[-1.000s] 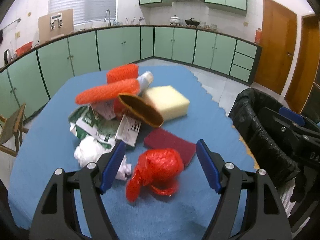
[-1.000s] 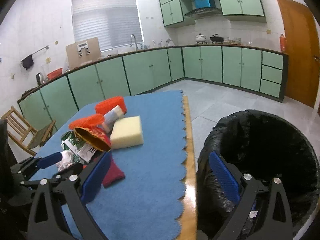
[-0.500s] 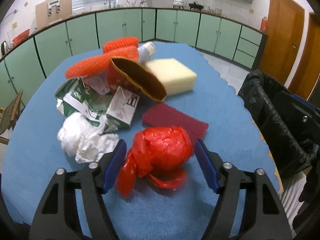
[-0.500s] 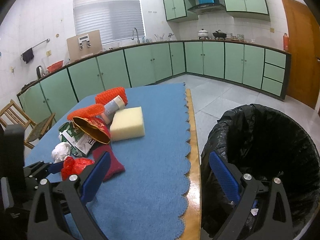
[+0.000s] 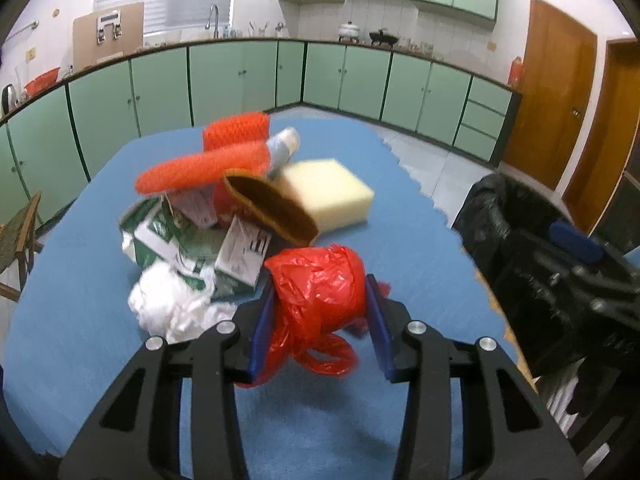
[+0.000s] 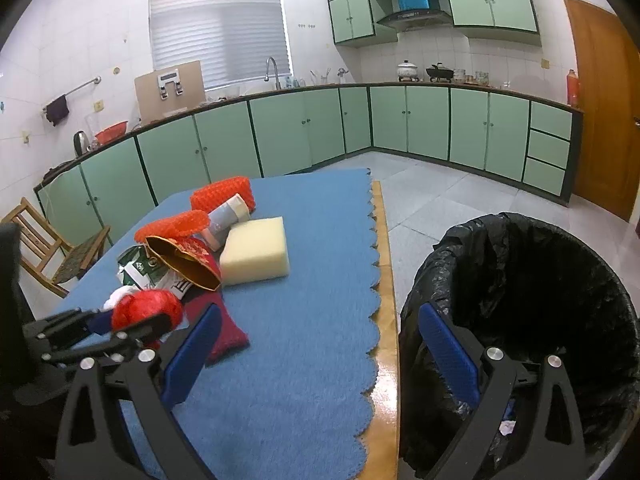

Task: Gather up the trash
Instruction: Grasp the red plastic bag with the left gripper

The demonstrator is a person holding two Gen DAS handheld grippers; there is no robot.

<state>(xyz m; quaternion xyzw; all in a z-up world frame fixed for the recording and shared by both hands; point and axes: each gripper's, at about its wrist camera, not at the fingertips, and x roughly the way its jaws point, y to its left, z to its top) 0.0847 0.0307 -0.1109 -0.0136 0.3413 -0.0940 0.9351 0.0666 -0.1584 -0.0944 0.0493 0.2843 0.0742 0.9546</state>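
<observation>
Left wrist view: the left gripper (image 5: 320,320) has just been closing, and its blue pads now press both sides of the crumpled red plastic bag (image 5: 320,292), which bulges between them near the front edge of the blue table mat (image 5: 400,232). I judge this the first pick under way, with the bag gripped but not yet carried off. Behind it the rest of the pile waits towards the mat's middle: white tissue (image 5: 172,304), a green-and-white carton (image 5: 168,236), a brown-lined snack bag (image 5: 272,208), a yellow sponge (image 5: 328,196), two orange mesh sleeves (image 5: 208,168) and a pale bottle (image 5: 284,146). The bin lined with a black bag (image 5: 500,216) stands off the mat's right edge.

Right wrist view: the right gripper (image 6: 320,352) hangs wide open with nothing between its fingers, straddling the mat's scalloped right edge and the bin's rim. The bin (image 6: 540,300) looks nearly empty, with only small scraps at the bottom. A dark red scouring pad (image 6: 224,332) lies by the front of the pile, just beside the red bag (image 6: 146,310) in the left gripper (image 6: 120,322). Almost everything is still left to collect.
</observation>
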